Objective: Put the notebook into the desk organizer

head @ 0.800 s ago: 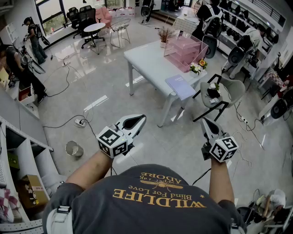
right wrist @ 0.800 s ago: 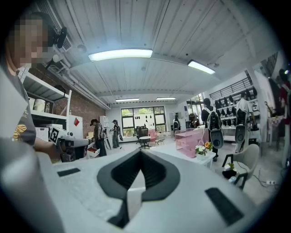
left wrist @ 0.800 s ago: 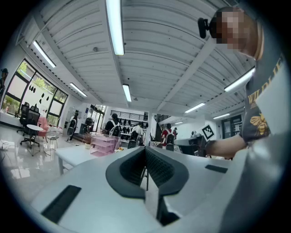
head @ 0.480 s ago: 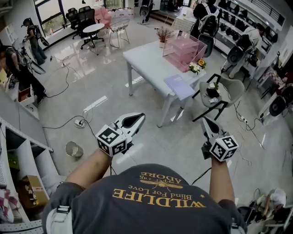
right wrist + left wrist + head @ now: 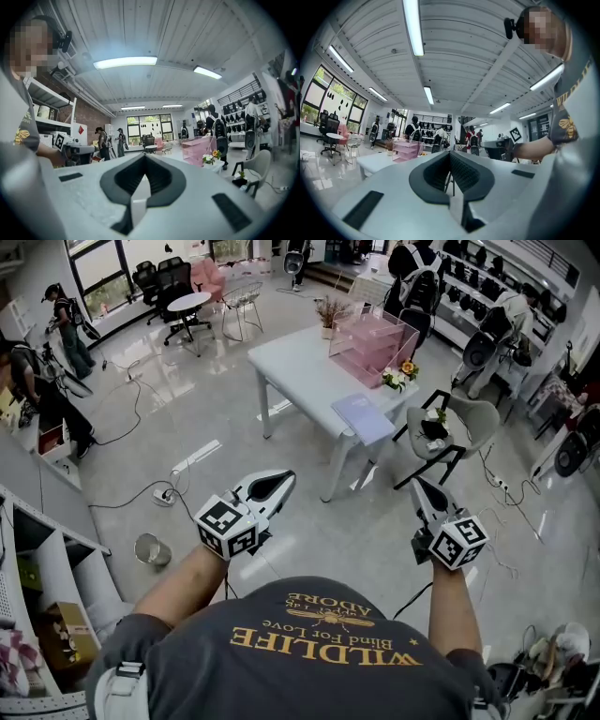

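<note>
A lavender notebook (image 5: 362, 417) lies flat on the near right corner of a white table (image 5: 300, 367), well ahead of me. The pink see-through desk organizer (image 5: 373, 345) stands at the table's far right end; it also shows as the organizer (image 5: 407, 149) and the organizer (image 5: 199, 147) in the gripper views. My left gripper (image 5: 279, 482) is held level in mid-air over the floor, jaws together and empty. My right gripper (image 5: 418, 487) is likewise shut on nothing, short of the table. From their own cameras, the left gripper (image 5: 450, 154) and right gripper (image 5: 145, 158) show closed tips.
A small flower pot (image 5: 401, 376) stands beside the organizer and a dried plant (image 5: 331, 312) at the far edge. A grey chair (image 5: 455, 432) sits right of the table. Cables and a power strip (image 5: 165, 492) lie on the floor at left. Several people stand around the room.
The table and its things have slid slightly toward the upper left in the head view. Both grippers stay shut and keep their places.
</note>
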Motion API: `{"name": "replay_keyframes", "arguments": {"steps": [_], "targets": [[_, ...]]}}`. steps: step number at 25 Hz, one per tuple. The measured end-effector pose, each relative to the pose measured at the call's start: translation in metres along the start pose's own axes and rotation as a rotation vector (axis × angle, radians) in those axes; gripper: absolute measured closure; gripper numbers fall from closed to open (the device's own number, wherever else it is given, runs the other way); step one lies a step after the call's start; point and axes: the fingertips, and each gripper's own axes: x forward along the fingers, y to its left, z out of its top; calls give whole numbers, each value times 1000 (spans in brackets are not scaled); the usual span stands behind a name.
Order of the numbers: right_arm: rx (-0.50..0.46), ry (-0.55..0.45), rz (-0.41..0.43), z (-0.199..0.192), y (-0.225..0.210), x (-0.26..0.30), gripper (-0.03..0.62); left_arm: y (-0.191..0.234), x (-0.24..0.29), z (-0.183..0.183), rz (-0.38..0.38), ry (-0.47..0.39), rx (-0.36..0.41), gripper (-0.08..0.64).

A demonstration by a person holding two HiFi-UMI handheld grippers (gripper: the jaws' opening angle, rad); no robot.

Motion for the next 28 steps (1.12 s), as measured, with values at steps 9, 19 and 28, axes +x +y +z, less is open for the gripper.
{"name": "replay_keyframes", "arguments": {"steps": [9,19,28], "targets": [[41,3,96,12,-25,-12,239,-26,28,8,35,-6,14,558],[37,-18,176,20,-63,-8,239,-46,57,9,90,-12,10,558],[34,23,131,7,-91,81,239,47,89,-2,55,-19,-23,558]]}}
